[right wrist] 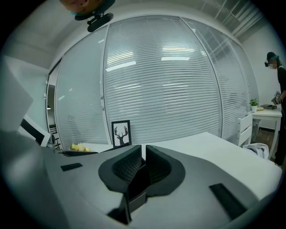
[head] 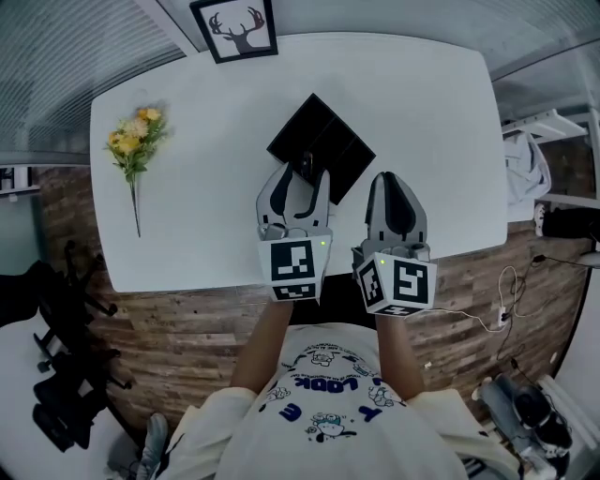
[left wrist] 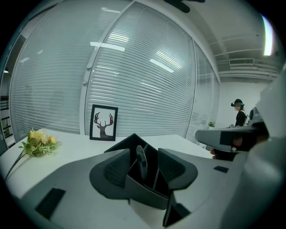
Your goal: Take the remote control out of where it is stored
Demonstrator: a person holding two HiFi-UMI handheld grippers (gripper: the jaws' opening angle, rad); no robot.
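A black storage box [head: 330, 141] with compartments sits in the middle of the white table [head: 431, 103]. A slim dark remote control [head: 306, 165] stands upright in it. My left gripper [head: 302, 180] is open at the box's near corner. In the left gripper view the remote control [left wrist: 141, 157] shows in the gap between the wide-apart jaws of the left gripper [left wrist: 145, 169], with the pads not touching it, and the box [left wrist: 143, 193] lies below. My right gripper [head: 390, 180] hovers just right of the box, jaws together and holding nothing. In the right gripper view the right gripper [right wrist: 144, 165] has a box corner [right wrist: 136, 191] showing beyond it.
A framed deer picture [head: 242, 28] stands at the table's far edge. A bunch of yellow flowers [head: 134, 141] lies at the left. A black office chair [head: 66, 366] is on the floor at the left. A person [left wrist: 239, 114] stands far off to the right.
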